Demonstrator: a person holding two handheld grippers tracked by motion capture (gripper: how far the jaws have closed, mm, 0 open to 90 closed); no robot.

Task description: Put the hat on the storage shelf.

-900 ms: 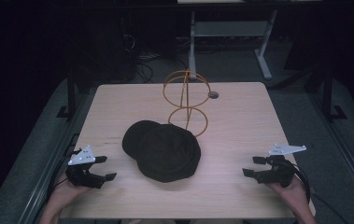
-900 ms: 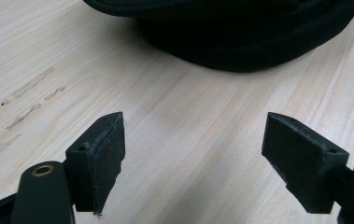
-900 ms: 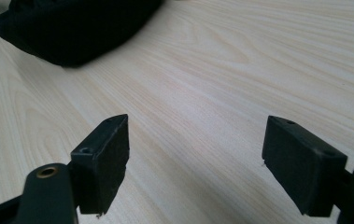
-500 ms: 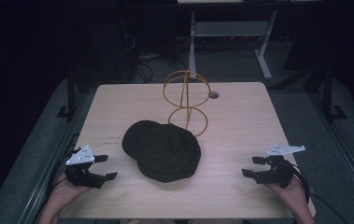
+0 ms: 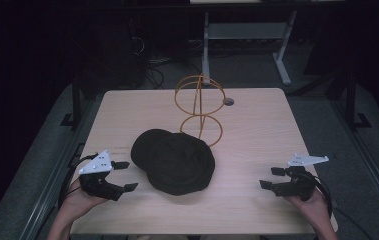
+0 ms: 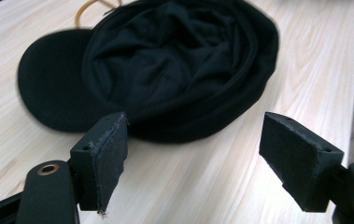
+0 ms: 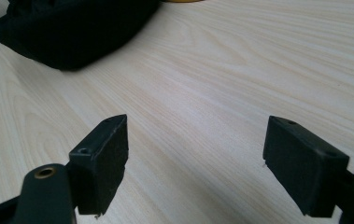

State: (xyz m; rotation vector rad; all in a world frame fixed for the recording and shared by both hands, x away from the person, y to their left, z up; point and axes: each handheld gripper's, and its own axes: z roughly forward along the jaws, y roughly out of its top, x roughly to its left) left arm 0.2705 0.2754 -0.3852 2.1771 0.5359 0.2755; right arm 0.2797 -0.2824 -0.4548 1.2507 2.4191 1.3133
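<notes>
- Black cap (image 5: 176, 161) lay at table (image 5: 257, 120) centre, crown opening upward, near gold wire stand (image 5: 199, 107).
- Left gripper (image 5: 122, 176) and right gripper (image 5: 271, 177): jaws apart, empty.
- Nothing had moved since earlier frames; handling not begun.

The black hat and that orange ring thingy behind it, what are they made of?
The black hat looks like soft, matte cloth: it wrinkles and folds inside and does not shine. The orange ring stand looks like thin bent wire, probably metal with an orange coating, since its loops are slim and hold a stiff round shape. The table looks like pale wood with grain lines, perhaps a laminate.
</notes>
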